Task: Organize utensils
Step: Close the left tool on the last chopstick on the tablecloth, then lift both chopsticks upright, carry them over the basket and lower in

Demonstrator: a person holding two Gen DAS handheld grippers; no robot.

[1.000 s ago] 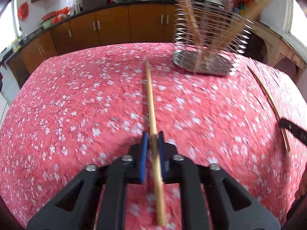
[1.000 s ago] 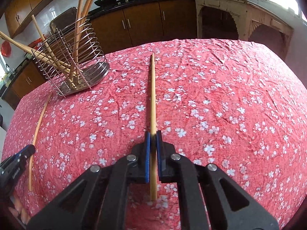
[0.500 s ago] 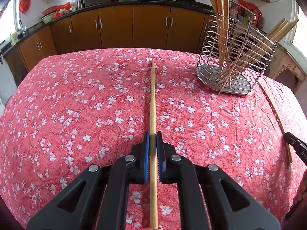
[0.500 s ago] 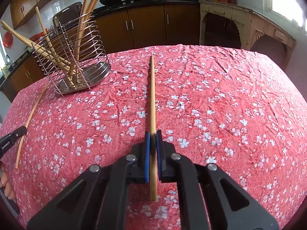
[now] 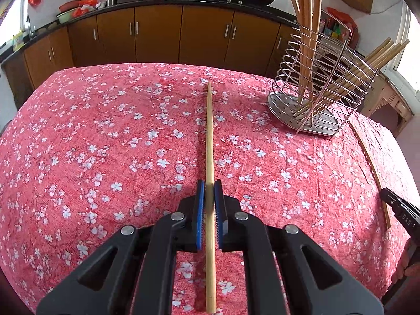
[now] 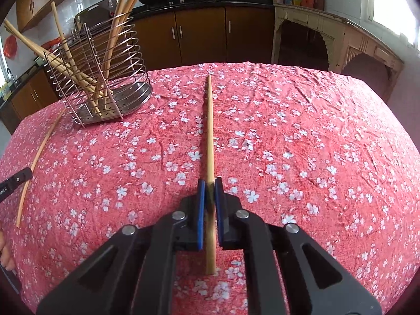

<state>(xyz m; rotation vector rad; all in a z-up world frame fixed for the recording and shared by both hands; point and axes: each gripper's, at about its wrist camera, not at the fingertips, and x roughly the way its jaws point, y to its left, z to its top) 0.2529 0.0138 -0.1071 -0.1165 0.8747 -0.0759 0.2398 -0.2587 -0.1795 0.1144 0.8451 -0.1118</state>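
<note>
Open stretch of red flowered cloth (image 5: 105, 144) on the bench ahead of the left claw (image 5: 209, 191), bare out to the far edge. Wire rack (image 5: 323, 92) standing ahead and to the right, bristling with tall sticks (image 5: 307, 26) leaning up and outward above its rim; access from above crowded there. Held chopstick (image 5: 209, 136) projecting straight forward, tip well short of the rack. Right claw (image 6: 209, 191) facing broad bare cloth on its right side, out to the bench edge. Rack (image 6: 102, 78) ahead-left in that view. Loose thin stick (image 6: 39, 155) lying on the cloth near the rack's base, toward the other claw's finger (image 6: 15, 181).
</note>
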